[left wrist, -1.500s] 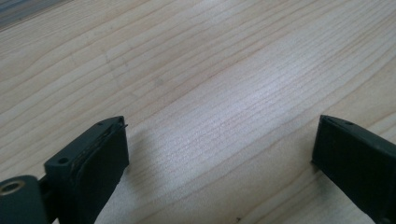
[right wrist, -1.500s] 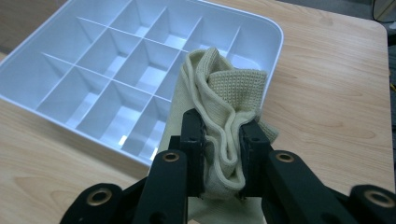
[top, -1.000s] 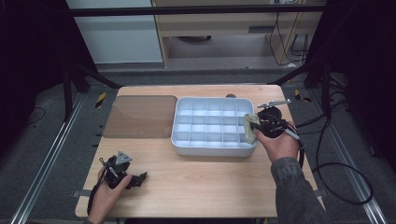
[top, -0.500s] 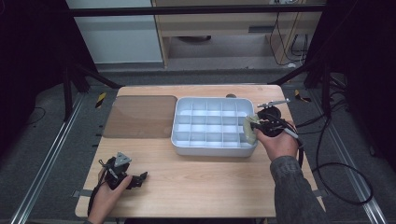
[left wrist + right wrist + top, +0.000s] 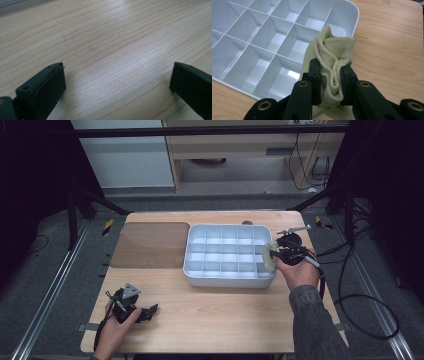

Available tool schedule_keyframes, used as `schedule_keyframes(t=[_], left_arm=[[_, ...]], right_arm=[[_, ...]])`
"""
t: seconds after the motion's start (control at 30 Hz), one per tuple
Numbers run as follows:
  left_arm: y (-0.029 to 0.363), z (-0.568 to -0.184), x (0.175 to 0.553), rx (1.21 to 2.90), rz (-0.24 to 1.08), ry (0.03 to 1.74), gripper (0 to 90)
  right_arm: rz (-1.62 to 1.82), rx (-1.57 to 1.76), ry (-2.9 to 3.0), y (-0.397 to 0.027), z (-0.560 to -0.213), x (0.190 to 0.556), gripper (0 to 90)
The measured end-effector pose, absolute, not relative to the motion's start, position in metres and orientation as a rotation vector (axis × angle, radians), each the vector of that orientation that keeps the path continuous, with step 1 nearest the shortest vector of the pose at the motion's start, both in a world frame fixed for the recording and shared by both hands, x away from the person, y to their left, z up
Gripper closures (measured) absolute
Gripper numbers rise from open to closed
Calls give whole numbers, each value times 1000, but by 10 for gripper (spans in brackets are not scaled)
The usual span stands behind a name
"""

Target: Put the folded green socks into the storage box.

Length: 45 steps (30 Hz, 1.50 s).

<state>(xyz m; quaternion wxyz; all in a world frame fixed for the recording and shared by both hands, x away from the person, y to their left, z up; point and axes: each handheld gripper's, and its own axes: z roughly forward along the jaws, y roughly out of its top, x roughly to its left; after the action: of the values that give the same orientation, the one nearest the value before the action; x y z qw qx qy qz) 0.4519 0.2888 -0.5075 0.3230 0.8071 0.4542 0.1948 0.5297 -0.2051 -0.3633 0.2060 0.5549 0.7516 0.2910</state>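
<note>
A pale yellow knitted cloth point(image 5: 332, 62) is bunched between the jaws of my right gripper point(image 5: 330, 75), which is shut on it. In the high view that right gripper point(image 5: 274, 256) holds the cloth point(image 5: 270, 257) over the right end of a white compartment tray point(image 5: 195, 270). The cloth hangs above the tray's rim point(image 5: 355, 17) and its right-hand cells. My left gripper point(image 5: 152, 310) rests low at the table's front left, far from the tray. Its jaws stand wide apart over bare wood, so the left gripper point(image 5: 117, 82) is open.
A brown translucent lid point(image 5: 150, 245) lies flat on the table left of the tray. The wooden table point(image 5: 220, 320) has bare room in front of the tray. Cables point(image 5: 350, 295) trail off the right edge. A small dark object point(image 5: 247, 223) sits behind the tray.
</note>
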Motion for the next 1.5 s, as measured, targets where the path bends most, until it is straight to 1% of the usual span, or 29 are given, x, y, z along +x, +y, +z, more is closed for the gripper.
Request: schedule_keyframes(t=[0.2, 0.43, 0.7, 1.0, 1.5], left_arm=[[289, -507, 452, 2119, 512, 1193, 0], [289, -508, 452, 2118, 512, 1192, 0], [289, -508, 452, 2118, 512, 1193, 0], [289, -508, 452, 2118, 512, 1192, 0], [289, -508, 452, 2116, 513, 1193, 0]], right_arm=[[775, 1535, 2094, -205, -365, 531, 758], [709, 1503, 2132, -195, -375, 532, 759], [665, 1490, 2153, -191, -380, 534, 760], [642, 1500, 2188, -184, -394, 537, 762], [637, 1503, 2208, -180, -405, 544, 762]])
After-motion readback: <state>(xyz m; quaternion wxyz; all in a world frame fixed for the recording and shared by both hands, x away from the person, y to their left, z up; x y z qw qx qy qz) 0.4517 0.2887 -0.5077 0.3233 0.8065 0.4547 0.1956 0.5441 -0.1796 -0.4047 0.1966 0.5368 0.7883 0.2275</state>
